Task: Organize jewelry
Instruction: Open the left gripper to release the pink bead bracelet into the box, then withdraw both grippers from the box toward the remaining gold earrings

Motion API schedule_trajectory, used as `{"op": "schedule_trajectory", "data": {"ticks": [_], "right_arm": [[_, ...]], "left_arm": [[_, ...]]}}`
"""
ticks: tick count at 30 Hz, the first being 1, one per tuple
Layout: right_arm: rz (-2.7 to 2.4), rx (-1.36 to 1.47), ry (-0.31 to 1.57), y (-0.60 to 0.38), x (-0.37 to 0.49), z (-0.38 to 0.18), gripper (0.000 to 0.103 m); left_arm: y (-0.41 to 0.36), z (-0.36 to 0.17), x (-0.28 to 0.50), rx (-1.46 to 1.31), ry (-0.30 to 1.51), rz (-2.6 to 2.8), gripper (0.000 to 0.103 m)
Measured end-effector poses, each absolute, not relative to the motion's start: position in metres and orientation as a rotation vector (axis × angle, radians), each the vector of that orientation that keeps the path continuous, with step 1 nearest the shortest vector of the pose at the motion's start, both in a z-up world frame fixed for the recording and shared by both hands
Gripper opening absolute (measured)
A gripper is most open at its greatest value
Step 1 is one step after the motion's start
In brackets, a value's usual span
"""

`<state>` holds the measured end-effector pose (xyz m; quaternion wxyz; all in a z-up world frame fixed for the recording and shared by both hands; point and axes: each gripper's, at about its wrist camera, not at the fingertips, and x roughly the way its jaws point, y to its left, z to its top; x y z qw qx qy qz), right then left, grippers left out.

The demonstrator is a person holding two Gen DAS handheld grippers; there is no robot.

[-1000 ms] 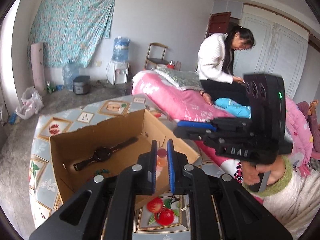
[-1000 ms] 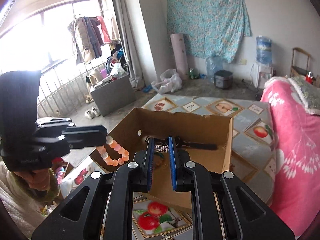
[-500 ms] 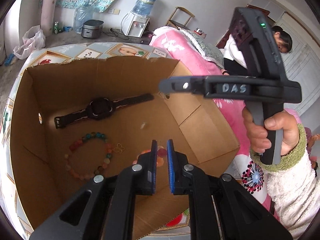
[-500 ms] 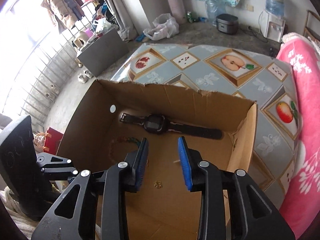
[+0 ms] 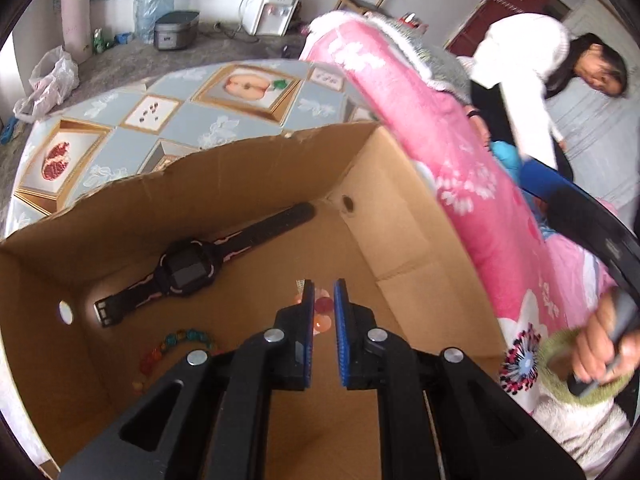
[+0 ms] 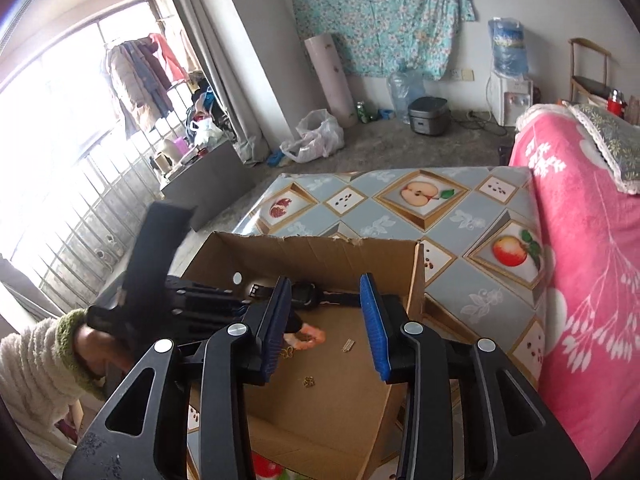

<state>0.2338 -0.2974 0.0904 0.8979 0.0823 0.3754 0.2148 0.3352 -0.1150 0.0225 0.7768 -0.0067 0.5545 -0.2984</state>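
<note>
Inside cardboard box (image 5: 248, 176), left gripper (image 5: 322, 312) jaws clamped on pink bead bracelet (image 5: 322, 315): light, floppy, slippery, best pinched across beads. Right gripper (image 6: 325, 308) jaws apart, just opened, empty.

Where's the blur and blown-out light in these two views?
Left wrist view: the right-hand edge smears, hand and person soft; the watch in the cardboard box stays sharp. Right wrist view: window blown white, and the raised black handle is blurred.
</note>
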Motion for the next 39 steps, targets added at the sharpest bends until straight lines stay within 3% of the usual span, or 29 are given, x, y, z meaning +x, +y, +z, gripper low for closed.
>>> {"op": "schedule_trajectory", "data": {"ticks": [6,7,11,18,22,26,33,39], "right_arm": [[0.456,0.165,0.779,-0.295,0.228,0.083,0.04],[0.453,0.164,0.777,-0.296,0.227,0.083,0.04],[0.434,0.155,0.765,-0.299,0.218,0.086,0.041],[0.417,0.154,0.718,-0.298,0.188,0.099,0.049],[0.395,0.138,0.673,-0.295,0.154,0.103,0.052],[0.365,0.137,0.681,-0.291,0.116,0.086,0.053],[0.288,0.192,0.814,-0.291,0.072,0.026,0.053],[0.233,0.234,0.954,-0.291,0.053,-0.027,0.053]], "left_arm": [[-0.122,-0.037,0.377,0.069,1.405,-0.515,0.015],[-0.122,-0.036,0.377,0.109,1.379,-0.493,0.017],[-0.114,-0.015,0.368,0.134,1.293,-0.501,0.039],[-0.087,0.057,0.328,0.113,1.099,-0.515,0.054],[-0.062,0.11,0.27,0.103,0.899,-0.549,0.069],[-0.048,0.127,0.204,0.128,0.772,-0.611,0.084],[-0.033,0.088,0.114,0.15,0.787,-0.661,0.09],[-0.043,0.013,0.084,0.256,0.862,-0.563,0.093]]}}
